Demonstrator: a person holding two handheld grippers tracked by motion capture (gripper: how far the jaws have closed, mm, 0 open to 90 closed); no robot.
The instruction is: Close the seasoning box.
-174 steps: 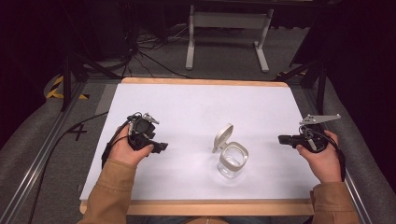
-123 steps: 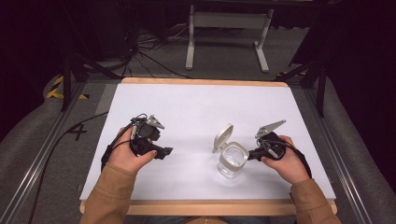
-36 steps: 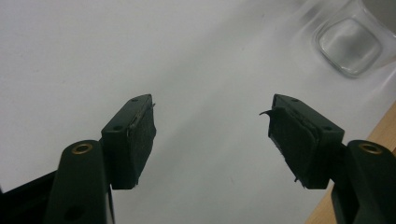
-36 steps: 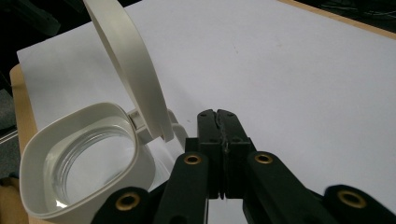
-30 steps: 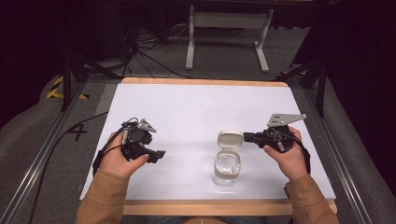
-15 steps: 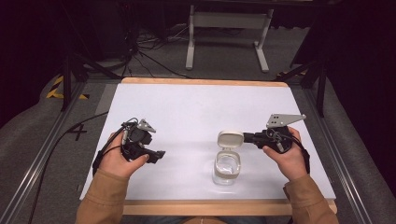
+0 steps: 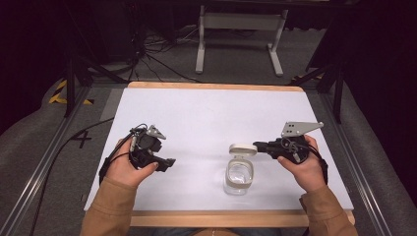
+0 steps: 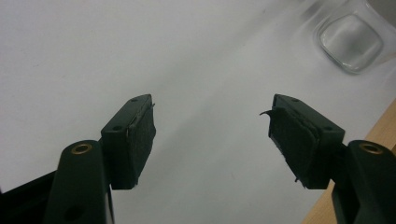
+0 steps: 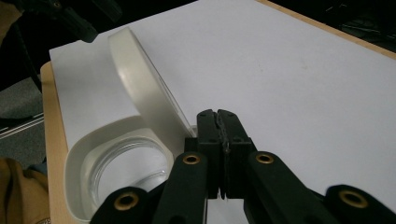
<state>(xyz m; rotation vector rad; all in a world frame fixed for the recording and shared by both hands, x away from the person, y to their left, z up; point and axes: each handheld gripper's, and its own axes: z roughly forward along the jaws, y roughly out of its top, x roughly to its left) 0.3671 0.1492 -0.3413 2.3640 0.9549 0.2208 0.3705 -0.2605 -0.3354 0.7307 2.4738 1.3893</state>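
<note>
A clear jar [image 7: 239, 178] with a white collar stands on the white table sheet [image 7: 206, 113], right of centre. Its white hinged lid [image 7: 242, 149] is flipped up at the far side. My right gripper [image 7: 256, 145] is shut, and its tips lie against the lid's right edge. In the right gripper view the jaws [image 9: 218, 119] press together with nothing between them, just behind the tilted lid [image 9: 140, 84] near its hinge, above the jar's collar [image 9: 74, 163]. My left gripper [image 7: 169, 162] rests at the left, open and empty [image 8: 212, 126], pointing toward the jar [image 8: 350, 42].
The wooden table edge [image 7: 221, 219] runs along the front, close to the jar. Cables [image 7: 147, 44] and a metal stand [image 7: 236, 22] lie on the floor beyond the table's far edge. Bare white sheet spreads between the two grippers and behind them.
Since the earliest frames my right gripper came in from the right edge to the jar, and the lid swung from leaning left to the far side. Over the last second nothing visibly moved.
</note>
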